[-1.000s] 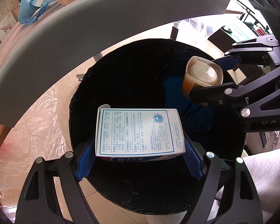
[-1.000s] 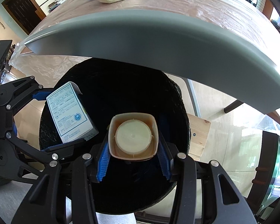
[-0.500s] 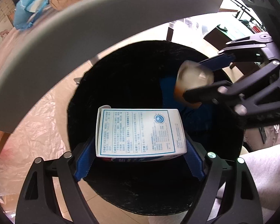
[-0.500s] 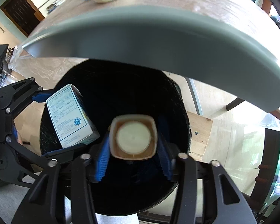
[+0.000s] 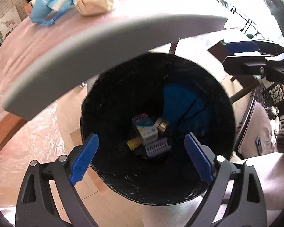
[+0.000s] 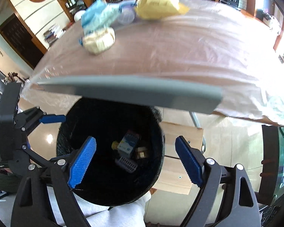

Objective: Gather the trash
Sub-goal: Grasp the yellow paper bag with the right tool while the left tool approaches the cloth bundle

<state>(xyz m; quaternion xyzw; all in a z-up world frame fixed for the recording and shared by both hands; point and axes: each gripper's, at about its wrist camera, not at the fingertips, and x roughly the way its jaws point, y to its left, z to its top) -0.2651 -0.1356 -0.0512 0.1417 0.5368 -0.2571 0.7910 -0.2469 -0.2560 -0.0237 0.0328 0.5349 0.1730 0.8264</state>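
Note:
A black-lined bin (image 5: 223, 102) (image 6: 159, 132) stands on the floor under the table's grey edge. At its bottom lie the white and blue carton (image 5: 144, 127) (image 6: 128, 143), the small beige jar (image 5: 161, 124) (image 6: 141, 152), a purple ribbed piece (image 5: 157, 147) (image 6: 127, 163) and a yellow bit (image 5: 133, 143). My left gripper (image 5: 141, 155) hangs over the bin's mouth, jaws opening, nothing between them. My right gripper (image 6: 135, 160) is above the bin too, jaws opening and empty. In the left wrist view the right gripper's fingers (image 5: 240, 46) show at the upper right.
On the plastic-covered table (image 6: 179, 53) lie a blue crumpled bag (image 5: 55, 5) (image 6: 98, 19), a beige packet (image 5: 96, 1) (image 6: 100, 41) and a yellow packet (image 6: 159, 5). A wooden stool (image 6: 179, 151) stands beside the bin. A person's leg (image 6: 123, 215) is near the bin's front.
Both grippers let go: the carton left the left jaws and the jar left the right jaws, and both now lie at the bin's bottom. Both grippers rose, the right more.

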